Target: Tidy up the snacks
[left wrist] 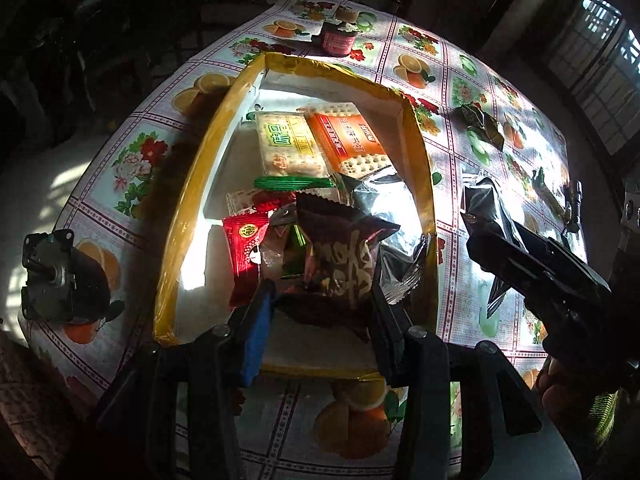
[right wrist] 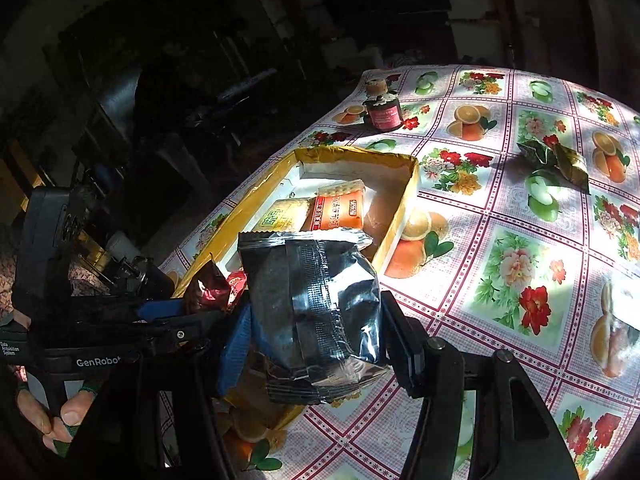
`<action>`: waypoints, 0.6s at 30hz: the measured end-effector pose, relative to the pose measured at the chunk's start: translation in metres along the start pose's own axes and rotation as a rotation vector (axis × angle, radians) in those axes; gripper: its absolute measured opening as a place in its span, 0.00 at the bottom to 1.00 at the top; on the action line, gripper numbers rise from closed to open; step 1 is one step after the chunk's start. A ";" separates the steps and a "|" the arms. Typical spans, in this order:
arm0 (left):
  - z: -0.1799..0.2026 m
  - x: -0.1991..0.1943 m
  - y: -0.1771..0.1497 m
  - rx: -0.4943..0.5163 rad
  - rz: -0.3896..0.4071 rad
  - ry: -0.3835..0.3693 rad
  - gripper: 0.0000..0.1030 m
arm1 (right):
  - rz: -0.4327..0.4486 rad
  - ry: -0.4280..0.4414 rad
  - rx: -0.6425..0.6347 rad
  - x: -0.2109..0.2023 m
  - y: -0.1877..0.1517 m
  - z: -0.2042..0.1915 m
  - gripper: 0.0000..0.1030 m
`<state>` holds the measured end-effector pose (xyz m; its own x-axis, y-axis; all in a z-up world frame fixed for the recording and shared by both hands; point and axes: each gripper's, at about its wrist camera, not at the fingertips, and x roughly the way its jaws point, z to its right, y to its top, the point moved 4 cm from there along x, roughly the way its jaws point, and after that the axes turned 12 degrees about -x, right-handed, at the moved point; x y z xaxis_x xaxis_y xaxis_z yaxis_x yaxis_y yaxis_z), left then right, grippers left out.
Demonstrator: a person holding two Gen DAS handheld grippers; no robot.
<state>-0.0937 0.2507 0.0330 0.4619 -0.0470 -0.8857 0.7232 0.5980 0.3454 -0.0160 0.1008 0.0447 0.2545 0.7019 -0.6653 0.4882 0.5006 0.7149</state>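
**Two packets carried toward the yellow-rimmed box**

The left gripper (left wrist: 320,308) is clamped on a dark brown snack packet (left wrist: 340,256), its blue-padded finger on one side and the black finger on the other, and holds it over the near end of the yellow-rimmed box (left wrist: 188,216). The right gripper (right wrist: 316,332) grasps a silver foil packet (right wrist: 316,312) across its middle, hanging just beside the box's near corner and above the floral tablecloth (right wrist: 512,264).

Inside the box lie a yellow cracker pack (left wrist: 288,144) and an orange cracker pack (left wrist: 352,140) side by side at the far end, with a red sachet (left wrist: 244,256) and other small wrappers heaped nearer.

To do this step well, each packet should probably be brought fully inside the rim before the jaws let go, and set down on bare floor of the box, not on the loose heap, so nothing slides out. The two grippers are close together, so one may need to go first.

A dark green wrapped snack (right wrist: 560,160) sits well apart on the cloth, likely not yet collected. A small red jar (right wrist: 384,112) stands beyond the box.

The box floor under the held packets is hidden. The brown packet's lettering is only partly legible, and strong sunlight bleaches parts of the cloth. A dark object (left wrist: 64,276) at the table's left edge cannot be identified.
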 end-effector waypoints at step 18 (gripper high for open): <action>-0.006 0.022 0.001 -0.010 -0.032 0.027 0.45 | -0.065 -0.047 -0.062 0.076 0.041 0.012 0.58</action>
<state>-0.0860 0.2551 0.0115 0.4243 -0.0443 -0.9044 0.7319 0.6049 0.3138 0.0335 0.1682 0.0212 0.2634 0.6430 -0.7191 0.4527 0.5759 0.6808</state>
